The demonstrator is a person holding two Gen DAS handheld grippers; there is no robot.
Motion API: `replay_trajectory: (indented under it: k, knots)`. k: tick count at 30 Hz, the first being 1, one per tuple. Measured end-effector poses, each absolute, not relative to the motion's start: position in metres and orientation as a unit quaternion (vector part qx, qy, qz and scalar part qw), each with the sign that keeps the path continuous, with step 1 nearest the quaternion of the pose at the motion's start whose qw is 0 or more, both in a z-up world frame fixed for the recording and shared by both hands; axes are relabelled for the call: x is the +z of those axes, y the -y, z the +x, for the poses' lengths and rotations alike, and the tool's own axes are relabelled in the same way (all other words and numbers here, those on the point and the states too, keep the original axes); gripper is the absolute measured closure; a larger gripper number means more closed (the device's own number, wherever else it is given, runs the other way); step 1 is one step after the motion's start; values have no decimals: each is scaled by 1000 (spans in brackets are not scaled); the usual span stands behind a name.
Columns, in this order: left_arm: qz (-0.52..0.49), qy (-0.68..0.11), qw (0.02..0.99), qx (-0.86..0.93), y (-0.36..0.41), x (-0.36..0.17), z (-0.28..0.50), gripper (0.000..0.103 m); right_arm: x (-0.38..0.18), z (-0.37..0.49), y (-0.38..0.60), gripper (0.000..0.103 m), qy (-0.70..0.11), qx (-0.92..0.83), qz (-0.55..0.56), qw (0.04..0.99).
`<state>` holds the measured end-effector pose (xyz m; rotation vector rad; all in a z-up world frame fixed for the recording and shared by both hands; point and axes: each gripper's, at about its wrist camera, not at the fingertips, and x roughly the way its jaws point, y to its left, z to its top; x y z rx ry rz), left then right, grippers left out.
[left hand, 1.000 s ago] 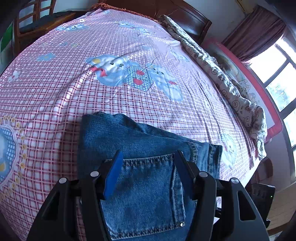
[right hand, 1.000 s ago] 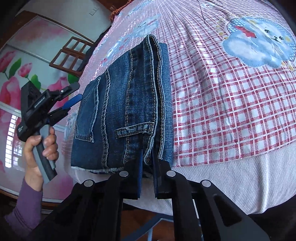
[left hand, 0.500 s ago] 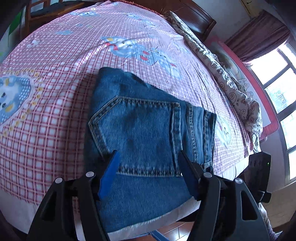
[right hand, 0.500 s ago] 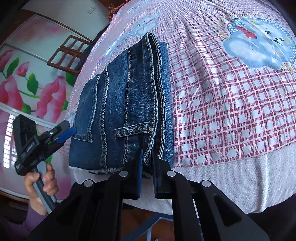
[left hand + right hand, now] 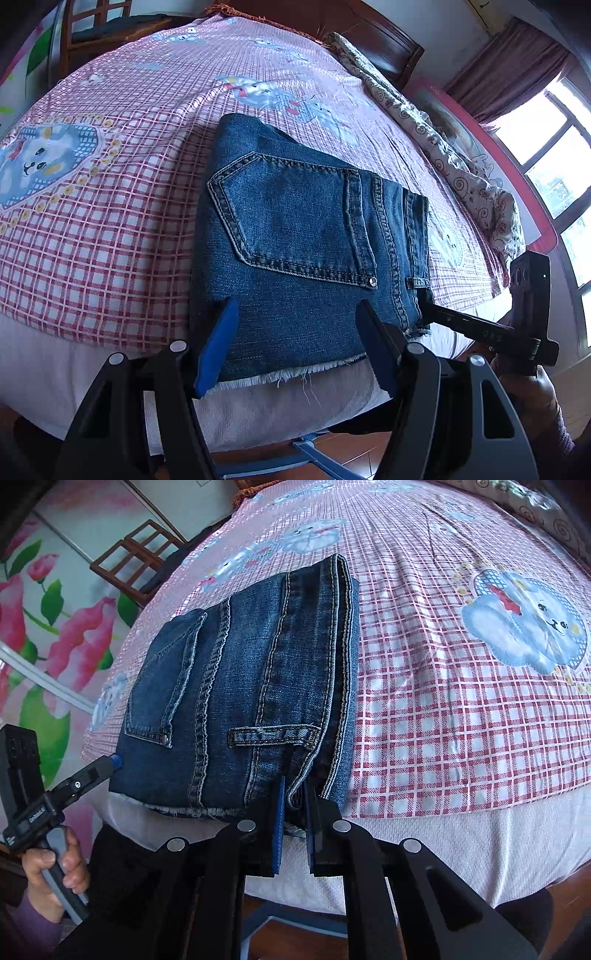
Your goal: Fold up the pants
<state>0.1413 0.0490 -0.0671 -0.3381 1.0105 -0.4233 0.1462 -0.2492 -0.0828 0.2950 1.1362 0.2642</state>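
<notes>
The dark blue jeans (image 5: pixel 303 229) lie folded into a thick packet at the near edge of the pink checked bed sheet (image 5: pixel 110 240), back pocket up and frayed hem toward me. My left gripper (image 5: pixel 295 314) hovers open over that hem, with its blue pads either side of the denim and not pressing on it. My right gripper (image 5: pixel 295 794) is shut on the folded corner of the jeans (image 5: pixel 251 672) just below the belt loop. The right gripper (image 5: pixel 423 295) also shows at the packet's right corner. The left gripper (image 5: pixel 112 762) reaches the packet's left corner.
A rolled patterned quilt (image 5: pixel 443 155) runs along the far right side of the bed under a bright window (image 5: pixel 554 147). A wooden chair (image 5: pixel 136 561) stands beyond the bed by a flowered wall (image 5: pixel 55 627). The mattress's white side (image 5: pixel 258 406) drops to the floor.
My left gripper has drawn back from over the pocket to the hem at the bed's edge, jaws slightly wider. The right gripper has rolled a little and kept its hold on the corner.
</notes>
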Motion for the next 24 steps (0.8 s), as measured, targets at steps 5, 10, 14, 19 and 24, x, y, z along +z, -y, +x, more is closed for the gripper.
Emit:
replay_trajectory:
  k: [5,10,14,19,24]
  knots:
    - [-130,-474,851,-183,-37,-61,136,37,-80,142,234,95,-512,111,82,848]
    - [-93,-448,871,-179,-36,-46,123,29,-80,139,228,94,-497,103,56,860]
    - [-59,-455,872,-169,-38,-64,117,29,-79,137,222,94,-493,98,30,864]
    - [-55,-427,889,-154,-36,-40,106,29,-80,133,220,94,-491,94,16,866]
    - [-16,-467,875,-129,-33,-61,118,23,-80,129,216,93,-488,88,1,868]
